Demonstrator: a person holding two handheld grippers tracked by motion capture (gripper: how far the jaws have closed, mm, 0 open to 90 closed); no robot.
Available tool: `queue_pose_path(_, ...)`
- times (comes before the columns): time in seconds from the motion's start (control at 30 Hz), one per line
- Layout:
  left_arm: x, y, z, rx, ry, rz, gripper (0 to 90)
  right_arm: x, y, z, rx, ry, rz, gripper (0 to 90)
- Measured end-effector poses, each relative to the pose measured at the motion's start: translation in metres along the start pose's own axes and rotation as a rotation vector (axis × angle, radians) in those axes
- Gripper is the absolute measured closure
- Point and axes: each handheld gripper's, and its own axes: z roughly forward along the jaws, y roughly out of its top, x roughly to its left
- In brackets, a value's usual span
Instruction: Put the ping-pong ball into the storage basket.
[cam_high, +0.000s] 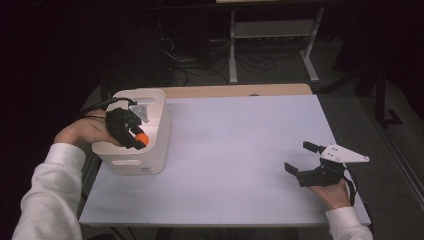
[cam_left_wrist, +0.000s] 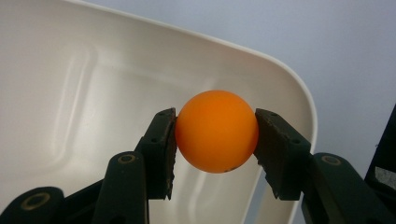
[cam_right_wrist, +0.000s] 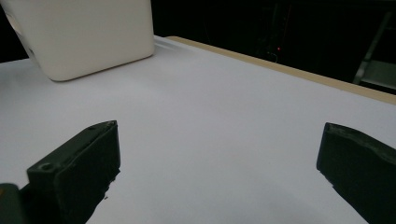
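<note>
**Orange ball held over the white bin**

Dark surroundings frame a pale, white-topped rectangular table (cam_high: 240, 150) with a light wooden strip along its far edge; beyond it, cables and the legs of a white metal stand sit on the floor.

At the table's left side stands a tall cream-white plastic bin with rounded corners and a slot handle (cam_high: 145, 150). Over its open top, the left gripper (cam_high: 140, 137) is held by a hand in a white sleeve, its black jaws pointing down into the opening. In the left gripper view, the two jaw pads press against opposite sides of a smooth, round orange ball (cam_left_wrist: 216, 131), which sits squarely between them, gripped firmly. Behind the ball, the bin's curved rim and ribbed inner wall (cam_left_wrist: 93, 93) spread out, with the pale tabletop visible past the rim. The ball is inside the outline of the bin's mouth, touching neither wall nor floor as far as can be seen.

At the right side of the table, well apart from the bin, the right gripper (cam_high: 299, 157) rests low near the front edge, pointing left. Its jaws stand wide apart with nothing but bare tabletop between them, as the right gripper view confirms.
</note>
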Motion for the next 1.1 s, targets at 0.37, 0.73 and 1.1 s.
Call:
queue_pose_path(0.37, 0.002, 0.001, 0.01, 0.016, -0.01, 0.008, 50.2, 0.001, 0.0, -0.001, 0.007, 0.002, 0.014, 0.0)
queue_pose_path(0.73, 0.004, 0.001, 0.023, 0.034, -0.024, 0.001, 50.2, 0.001, 0.0, 0.0, 0.006, 0.002, 0.005, 0.0)
queue_pose_path(1.1, 0.004, 0.0, 0.028, 0.047, -0.02, 0.0, 50.0, 0.0, 0.0, 0.0, 0.005, 0.008, 0.005, 0.0)
